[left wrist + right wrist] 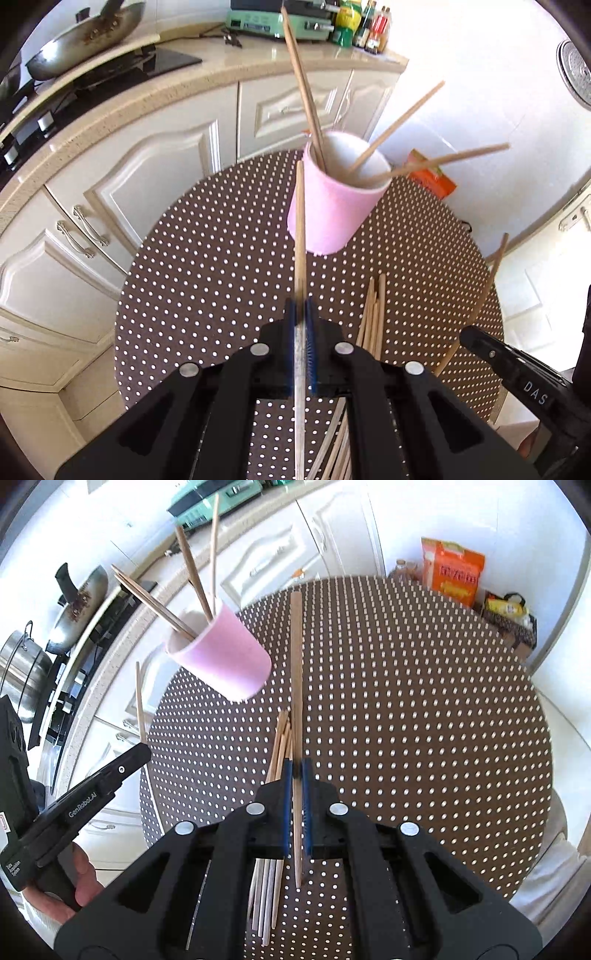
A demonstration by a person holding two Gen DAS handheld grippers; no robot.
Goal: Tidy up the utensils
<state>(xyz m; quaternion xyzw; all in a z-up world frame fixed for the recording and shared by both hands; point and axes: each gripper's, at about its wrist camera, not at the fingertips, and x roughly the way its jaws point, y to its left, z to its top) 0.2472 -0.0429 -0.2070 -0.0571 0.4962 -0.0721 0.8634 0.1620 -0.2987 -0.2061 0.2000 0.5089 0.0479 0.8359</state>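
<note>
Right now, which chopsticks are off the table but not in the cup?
The two clamped ones: left gripper holds one chopstick, right gripper another. Others lie loose or stand in the pink cup.

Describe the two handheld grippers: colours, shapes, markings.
Both are black plastic. The left gripper and right gripper each have two narrow fingers lined with ribbed blue pads, on angular black arms with triangular cut-outs and round silver bolts. White lettering on the bodies reads "GenRobot.AI" and "DAS".
</note>
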